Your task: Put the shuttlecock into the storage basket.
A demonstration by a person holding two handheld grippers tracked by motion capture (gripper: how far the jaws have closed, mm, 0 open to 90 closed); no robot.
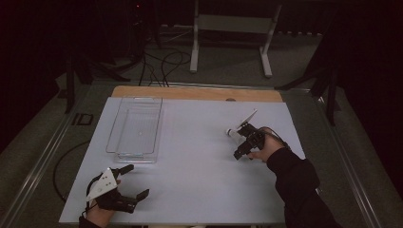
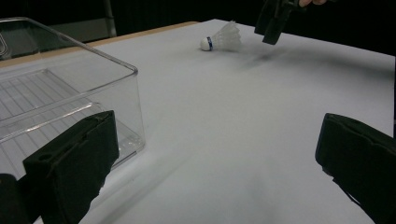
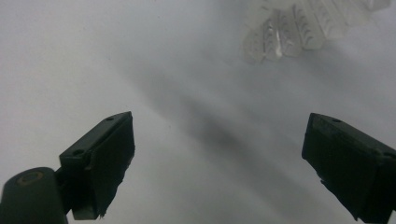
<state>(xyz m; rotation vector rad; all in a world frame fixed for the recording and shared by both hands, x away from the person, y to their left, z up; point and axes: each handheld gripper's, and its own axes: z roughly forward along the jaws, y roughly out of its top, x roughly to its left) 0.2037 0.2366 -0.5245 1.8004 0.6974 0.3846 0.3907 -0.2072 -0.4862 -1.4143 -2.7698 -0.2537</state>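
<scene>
A white shuttlecock (image 1: pixel 231 132) lies on its side on the white board (image 1: pixel 199 166), right of centre; in the left gripper view the shuttlecock (image 2: pixel 222 39) shows a blue band at its cork. My right gripper (image 1: pixel 243 141) hovers just beside and over it, jaws wide apart with nothing between them. In the right gripper view the gripper (image 3: pixel 215 158) is open, and the feather skirt (image 3: pixel 299 25) lies beyond its jaws at the top edge. My left gripper (image 1: pixel 134 181) rests open near the front left corner, with nothing between its jaws (image 2: pixel 215 163).
A clear plastic bin (image 1: pixel 135 128) stands with nothing in it on the left half of the board, close ahead of the left gripper; its near corner (image 2: pixel 130 74) is beside the left jaw. A wooden strip (image 1: pixel 195 93) runs along the far edge. A metal stand (image 1: pixel 233 28) and cables lie on the floor beyond.
</scene>
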